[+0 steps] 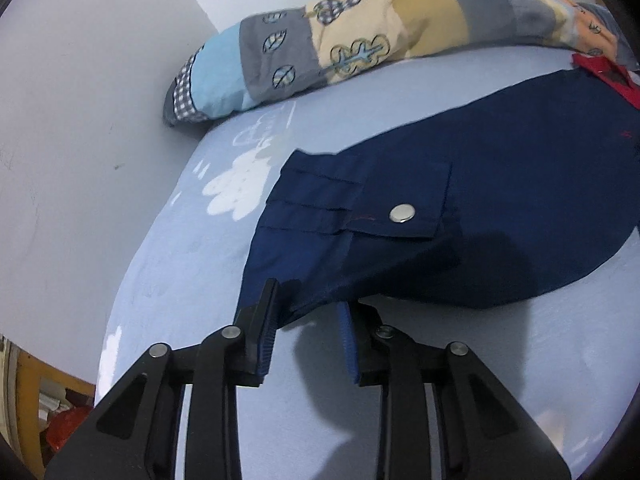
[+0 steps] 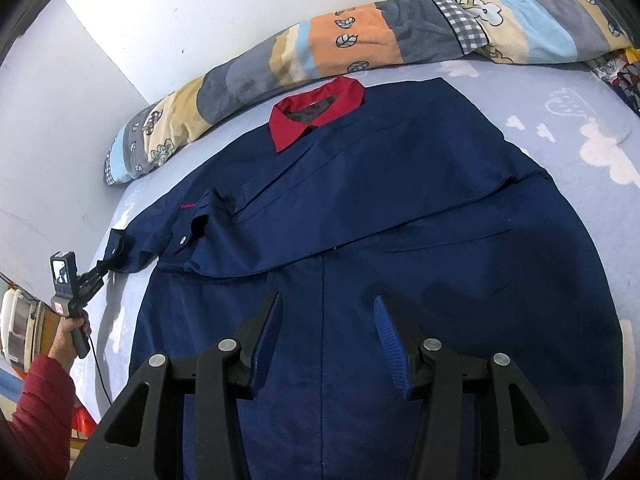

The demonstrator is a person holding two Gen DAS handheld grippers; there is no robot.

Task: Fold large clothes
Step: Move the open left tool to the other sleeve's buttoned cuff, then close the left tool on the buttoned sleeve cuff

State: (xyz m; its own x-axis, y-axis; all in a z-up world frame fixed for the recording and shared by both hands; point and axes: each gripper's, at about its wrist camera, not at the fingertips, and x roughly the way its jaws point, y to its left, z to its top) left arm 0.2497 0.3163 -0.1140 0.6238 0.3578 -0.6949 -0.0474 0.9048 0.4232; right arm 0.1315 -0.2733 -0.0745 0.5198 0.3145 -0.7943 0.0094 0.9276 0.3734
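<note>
Blue cloud bedsheet (image 2: 560, 128) under the navy jacket (image 2: 400, 208); my left gripper (image 1: 308, 316) pinches its sleeve cuff (image 1: 352, 208), right gripper (image 2: 326, 340) hangs open over the hem.

Both fisheye views were evenly and rather coolly lit. The navy jacket (image 2: 360, 220) stayed very dark, with little detail. Soft shadows lay on the blue sheet (image 1: 180, 260) under the left gripper (image 1: 306, 320). Straight lines bent strongly near the black rounded corners. The patchwork quilt (image 1: 360, 40) looked slightly blurred.
</note>
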